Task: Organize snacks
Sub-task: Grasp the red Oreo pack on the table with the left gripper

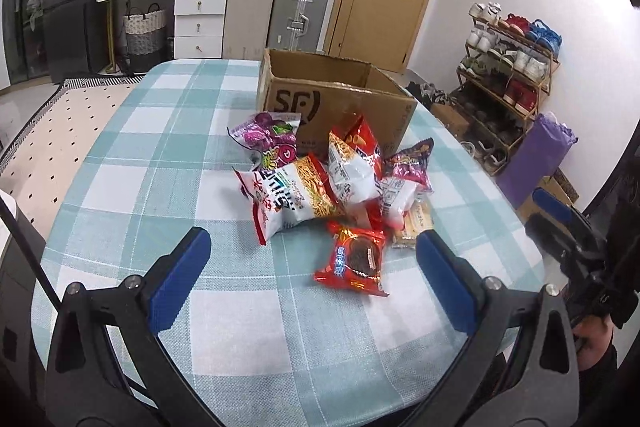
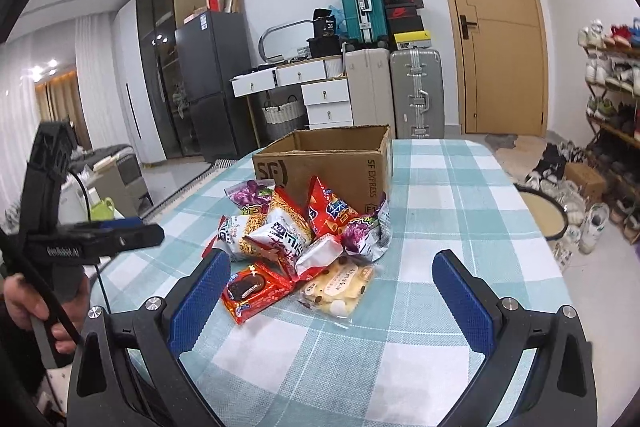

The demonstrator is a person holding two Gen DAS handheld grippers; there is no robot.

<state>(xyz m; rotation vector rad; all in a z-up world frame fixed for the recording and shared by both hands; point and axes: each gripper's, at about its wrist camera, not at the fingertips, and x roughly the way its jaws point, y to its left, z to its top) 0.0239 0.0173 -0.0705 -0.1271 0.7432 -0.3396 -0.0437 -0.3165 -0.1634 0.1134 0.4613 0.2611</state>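
Note:
A pile of snack bags lies on the checked tablecloth (image 1: 160,163) in front of an open cardboard box (image 1: 336,99). Nearest is a red chocolate-pie packet (image 1: 354,259), also in the right wrist view (image 2: 256,289). Behind it are a white-and-red noodle snack bag (image 1: 292,199), a purple bag (image 1: 268,137) and a red chip bag (image 1: 356,143). A clear packet of pale biscuits (image 2: 340,287) lies at the pile's right. My left gripper (image 1: 312,243) is open and empty, just short of the pile. My right gripper (image 2: 332,263) is open and empty, its fingers flanking the pile's near edge.
The box (image 2: 332,163) stands behind the pile at mid-table. The right gripper's body shows at the left view's right edge (image 1: 568,227). Suitcases (image 2: 416,91), white drawers (image 2: 326,99), a door (image 2: 500,27) and a shoe rack (image 1: 508,83) stand beyond the table.

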